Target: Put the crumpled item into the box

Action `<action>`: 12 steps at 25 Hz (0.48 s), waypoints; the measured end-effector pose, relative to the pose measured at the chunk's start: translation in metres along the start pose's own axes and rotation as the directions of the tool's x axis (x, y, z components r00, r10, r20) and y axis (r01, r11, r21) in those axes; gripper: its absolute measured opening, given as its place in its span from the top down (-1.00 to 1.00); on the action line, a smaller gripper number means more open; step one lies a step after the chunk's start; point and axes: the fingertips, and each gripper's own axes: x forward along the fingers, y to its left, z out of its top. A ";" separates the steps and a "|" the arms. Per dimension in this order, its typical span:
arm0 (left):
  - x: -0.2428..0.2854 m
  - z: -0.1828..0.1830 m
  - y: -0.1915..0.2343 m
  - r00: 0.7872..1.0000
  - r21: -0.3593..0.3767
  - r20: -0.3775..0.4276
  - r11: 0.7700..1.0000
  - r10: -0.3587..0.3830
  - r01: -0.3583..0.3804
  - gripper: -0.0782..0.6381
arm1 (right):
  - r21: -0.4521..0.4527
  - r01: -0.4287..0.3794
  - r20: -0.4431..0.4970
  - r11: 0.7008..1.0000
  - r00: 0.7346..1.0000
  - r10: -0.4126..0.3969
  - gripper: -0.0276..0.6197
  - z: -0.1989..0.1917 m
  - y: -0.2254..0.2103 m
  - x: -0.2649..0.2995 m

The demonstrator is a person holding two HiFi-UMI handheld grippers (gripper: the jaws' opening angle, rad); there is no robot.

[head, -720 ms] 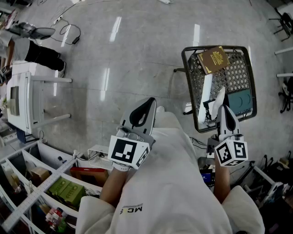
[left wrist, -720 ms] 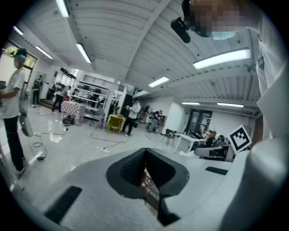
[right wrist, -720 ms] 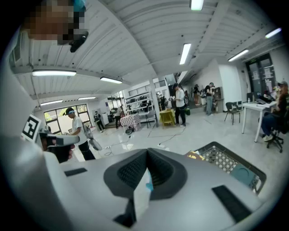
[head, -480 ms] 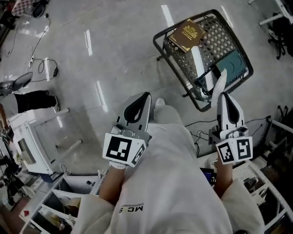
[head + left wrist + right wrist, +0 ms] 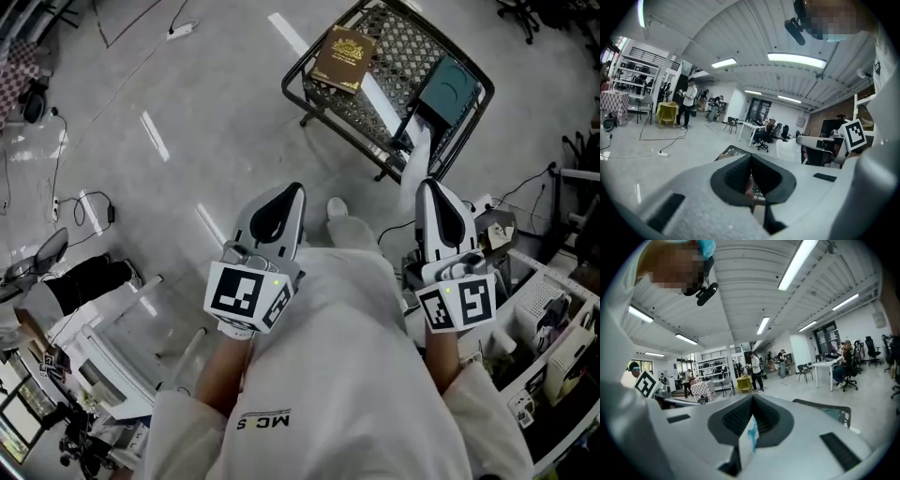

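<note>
Crumpled item, which I am taking to be the white sheet with teal print, is sitting pinched between my right gripper's closed jaws. My left gripper is hanging clamped together, empty. Farther off, the wire basket is standing; I am seeing no box plainly, so placing is not yet done.

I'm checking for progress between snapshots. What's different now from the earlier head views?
Only the viewpoint turned: the wire rack with the brown book slid from the right edge to the top of the head view, now skewed. Unchanged: right gripper shut on the white paper, left gripper shut, empty.
</note>
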 end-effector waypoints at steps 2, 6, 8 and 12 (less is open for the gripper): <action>-0.009 0.001 0.014 1.000 0.000 0.012 1.000 0.004 -0.004 0.73 | 0.029 0.006 0.022 1.000 1.000 -0.006 0.86 -0.001 0.011 0.005; -0.029 0.001 0.032 1.000 -0.010 0.023 1.000 -0.002 0.003 0.73 | 0.055 0.021 0.037 0.998 0.999 -0.023 0.87 -0.001 0.029 0.013; -0.041 0.002 0.041 0.999 -0.020 0.032 1.000 -0.002 0.003 0.73 | 0.055 0.027 0.042 0.998 0.999 -0.029 0.87 0.000 0.038 0.016; -0.053 0.004 0.066 0.999 -0.038 0.041 0.999 -0.015 0.016 0.73 | 0.044 0.054 0.045 0.998 0.997 -0.056 0.87 -0.006 0.052 0.023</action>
